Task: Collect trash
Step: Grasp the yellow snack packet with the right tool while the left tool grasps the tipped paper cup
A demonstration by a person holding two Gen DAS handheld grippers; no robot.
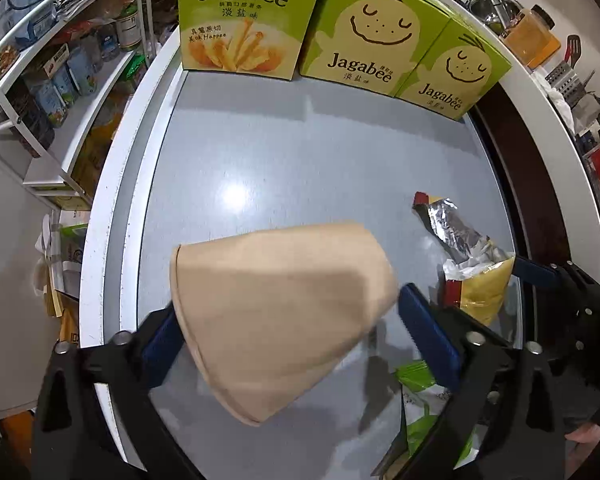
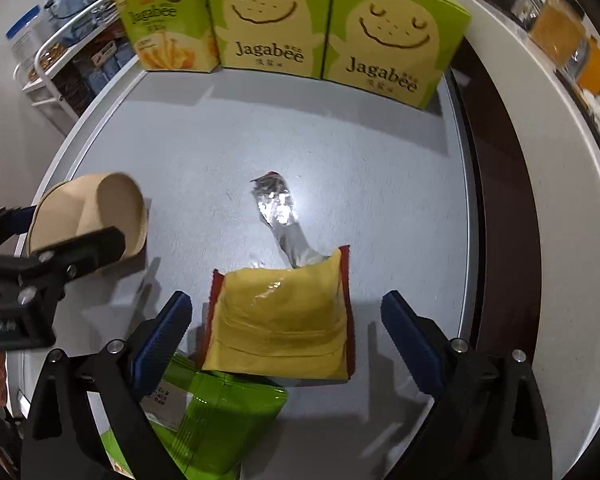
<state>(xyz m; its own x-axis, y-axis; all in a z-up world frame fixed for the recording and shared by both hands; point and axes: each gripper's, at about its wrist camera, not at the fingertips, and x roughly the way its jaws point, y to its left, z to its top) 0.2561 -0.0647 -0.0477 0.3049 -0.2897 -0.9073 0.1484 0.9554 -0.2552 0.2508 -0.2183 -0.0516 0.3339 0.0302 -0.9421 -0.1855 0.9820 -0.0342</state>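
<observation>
Firmly clamps, at the left gripper [image 1: 290, 308], a tan paper cup [image 1: 276, 320] turned on its side, with the blue pads [image 1: 424, 328] seemingly pressed on rim and base. Calls for a light squeeze only, since thin card probably buckles end to end. Better to lift it clear of the grey table [image 2: 340, 152] before carrying it off.

Hangs released at the right gripper [image 2: 286, 300], jaws astride a yellow snack bag [image 2: 280, 320] but clear of both its sides. Needs a straight drop and a centred close across the bag's middle, pinching the film rather than sliding off it.

Shows, at 12 o'clock from that bag, a crumpled foil wrapper [image 2: 278, 208] poking out of its open top and likely to spill if tipped. Best kept mouth-up. Shows, at 6 to 7 o'clock, a green packet [image 2: 228, 412] tucked under the bag's near edge, so watch the near pad does not snag it. Places the cup at 9 o'clock in the right wrist view.

Leaves the Jagabee boxes [image 2: 268, 20] standing at 12 o'clock, well apart, probably not rubbish. Shows no bin.
</observation>
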